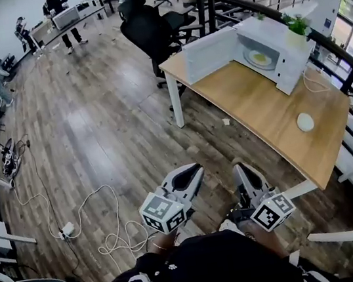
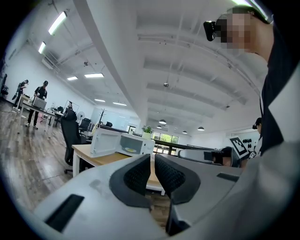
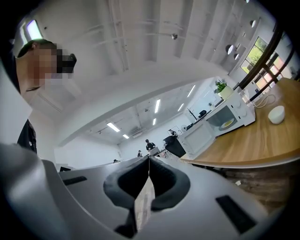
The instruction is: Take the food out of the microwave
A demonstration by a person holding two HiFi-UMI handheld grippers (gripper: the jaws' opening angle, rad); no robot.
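Note:
A white microwave (image 1: 262, 50) stands at the far end of a wooden table (image 1: 264, 110), its door (image 1: 211, 54) swung open to the left. Inside it lies yellow food on a plate (image 1: 260, 58). Both grippers hang low near my body, well short of the table. My left gripper (image 1: 193, 171) is shut with nothing between its pads. My right gripper (image 1: 240, 171) is shut and empty too. The left gripper view shows the microwave (image 2: 123, 143) far beyond the jaws (image 2: 153, 156). In the right gripper view the microwave (image 3: 221, 123) sits far right of the jaws (image 3: 149, 158).
A small white round object (image 1: 305, 122) and a white cable (image 1: 317, 85) lie on the table. A potted plant (image 1: 296, 28) sits on the microwave. Black office chairs (image 1: 149, 32) stand behind the table. Cables and a power strip (image 1: 66, 229) trail across the wooden floor. People work at far desks (image 1: 60, 16).

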